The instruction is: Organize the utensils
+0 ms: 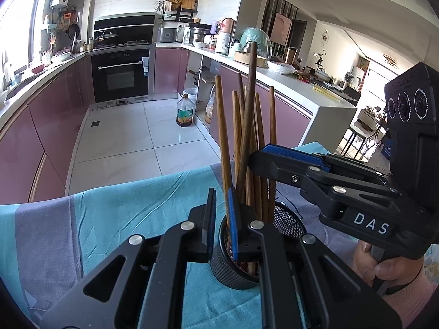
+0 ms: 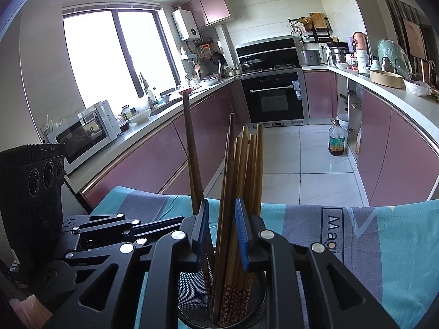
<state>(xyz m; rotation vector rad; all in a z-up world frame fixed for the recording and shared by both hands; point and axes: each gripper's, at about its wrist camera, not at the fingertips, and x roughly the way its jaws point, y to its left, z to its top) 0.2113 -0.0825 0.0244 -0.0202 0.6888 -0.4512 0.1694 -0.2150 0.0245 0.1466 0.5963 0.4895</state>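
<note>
Chopsticks point(image 1: 248, 126) stand upright in a black mesh holder point(image 1: 233, 271) on a teal and grey cloth point(image 1: 123, 213). One darker stick rises above the rest and leans against them.

Left gripper point(image 1: 221, 196): jaws narrow, one finger outside the holder wall and one inside, apparently pinching the rim to steady it.

Right gripper point(image 2: 221, 202): jaws slightly apart around the bundle above the rim. A gap shows beside the left pad, so the sticks appear free and not clamped.

Handling, as judged:
- Sticks are light, stiff and smooth, so they can slide or pivot between the pads.
- Grip a stick on the upper shaft, clear of its neighbours, with the pads square to it.
- The holder is light and may tip; keep the rim held while sticks go in or out.
</note>
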